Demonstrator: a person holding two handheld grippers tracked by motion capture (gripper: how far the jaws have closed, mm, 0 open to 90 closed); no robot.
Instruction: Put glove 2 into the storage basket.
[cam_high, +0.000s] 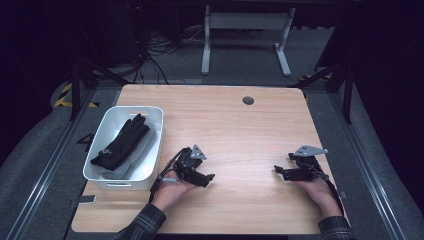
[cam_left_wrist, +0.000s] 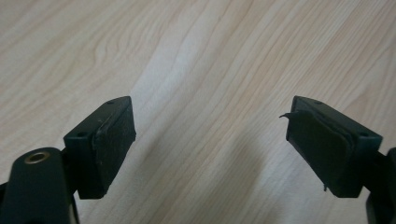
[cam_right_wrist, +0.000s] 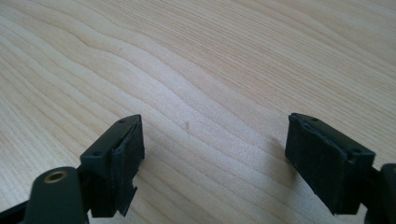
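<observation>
Two grippers, left gripper (cam_high: 206, 179) and right gripper (cam_high: 278, 171), jaws spread and empty on the table (cam_high: 240, 125); I judge gloves (cam_high: 121, 141) in bin (cam_high: 159, 131) next, approaching squarely from above.

The table (cam_high: 240, 130) was a light wood top with rounded corners and a dark round grommet (cam_high: 248, 100) near its far edge. A white bin (cam_high: 152, 150) sat on its left side, close to the left edge, holding a black glove (cam_high: 122, 140) on top of a grey cloth (cam_high: 142, 147). The rest of the wood surface lay bare, its grain plain in both gripper views.
</observation>
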